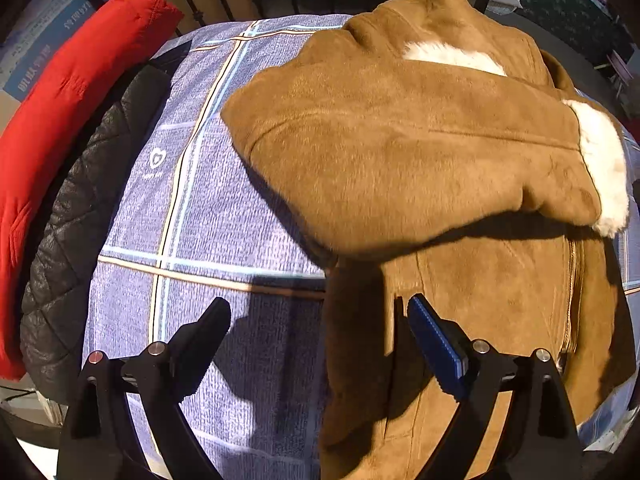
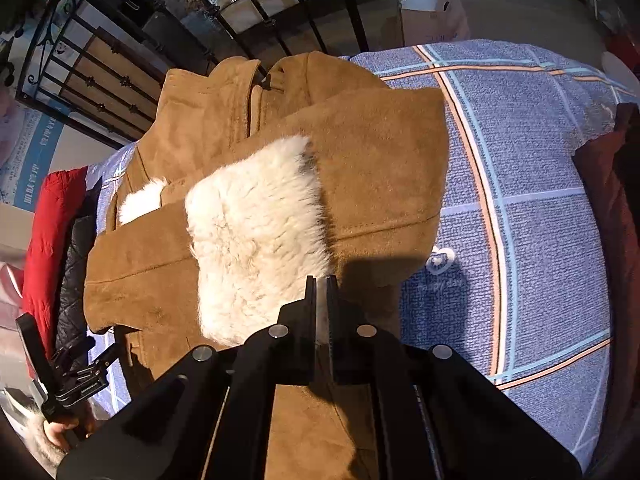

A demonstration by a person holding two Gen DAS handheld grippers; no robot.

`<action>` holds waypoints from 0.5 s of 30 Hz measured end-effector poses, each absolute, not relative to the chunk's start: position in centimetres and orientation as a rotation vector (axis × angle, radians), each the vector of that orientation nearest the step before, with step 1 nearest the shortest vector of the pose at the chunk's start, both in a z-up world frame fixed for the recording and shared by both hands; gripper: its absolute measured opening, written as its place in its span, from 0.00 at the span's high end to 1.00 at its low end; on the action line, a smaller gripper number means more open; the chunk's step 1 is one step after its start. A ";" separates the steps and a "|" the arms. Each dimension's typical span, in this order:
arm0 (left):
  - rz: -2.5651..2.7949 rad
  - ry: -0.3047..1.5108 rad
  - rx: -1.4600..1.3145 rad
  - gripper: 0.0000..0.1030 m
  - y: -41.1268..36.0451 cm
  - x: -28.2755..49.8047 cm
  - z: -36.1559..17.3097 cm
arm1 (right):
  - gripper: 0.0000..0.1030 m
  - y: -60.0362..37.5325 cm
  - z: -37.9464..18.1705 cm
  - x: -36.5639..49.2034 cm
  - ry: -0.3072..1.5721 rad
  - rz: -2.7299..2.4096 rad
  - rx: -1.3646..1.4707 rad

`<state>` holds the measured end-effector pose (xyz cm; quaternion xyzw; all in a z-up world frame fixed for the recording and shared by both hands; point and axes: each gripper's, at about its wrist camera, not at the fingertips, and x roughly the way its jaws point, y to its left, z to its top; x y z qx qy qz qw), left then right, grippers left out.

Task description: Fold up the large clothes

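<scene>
Tan suede coat (image 1: 400, 152) lies mid-bed on plaid quilt (image 1: 224, 208), both sleeves crossed over chest for narrower bundle. Your left gripper (image 1: 320, 320) gapes empty; right gripper (image 2: 321, 292) closed, holding nothing visible.

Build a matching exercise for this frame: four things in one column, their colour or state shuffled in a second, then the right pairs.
Things:
1. suede coat
2. puffer jacket
3. left gripper
4. right gripper

Colour or state:
A. fingers closed together
B. red, lying at the edge of the bed
C. tan with white fleece cuffs, sleeves folded across its front
D. fingers wide apart, holding nothing

Pairs: 1-C, 2-B, 3-D, 4-A

The coat lies on the plaid bedspread.
</scene>
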<state>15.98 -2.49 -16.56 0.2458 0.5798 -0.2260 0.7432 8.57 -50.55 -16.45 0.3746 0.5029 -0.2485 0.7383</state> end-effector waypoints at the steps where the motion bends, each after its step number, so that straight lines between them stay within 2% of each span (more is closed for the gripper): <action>1: -0.488 1.262 0.517 0.15 -1.8 15.2 -16.0 | 0.92 -50.3 -16.3 8.6 1.116 -0.546 0.797; 4: -0.524 1.236 0.444 0.15 -1.0 12.9 -14.3 | 0.67 -49.1 -15.9 9.0 1.155 -0.519 0.704; 5: -0.545 1.212 0.454 0.15 -1.3 12.3 -13.8 | 0.55 -48.4 -15.8 9.4 1.162 -0.504 0.665; 9: -0.596 1.068 0.518 0.15 -4.4 11.6 -11.9 | 0.53 -45.1 -15.2 11.7 1.183 -0.406 0.492; 14: -0.629 1.032 0.443 0.15 -9.1 14.9 -10.7 | 0.52 -42.4 -15.4 15.2 1.214 -0.298 0.354; 15: -0.640 1.050 0.453 0.15 -10.2 15.6 -11.2 | 0.48 -42.3 -15.6 15.8 1.220 -0.285 0.339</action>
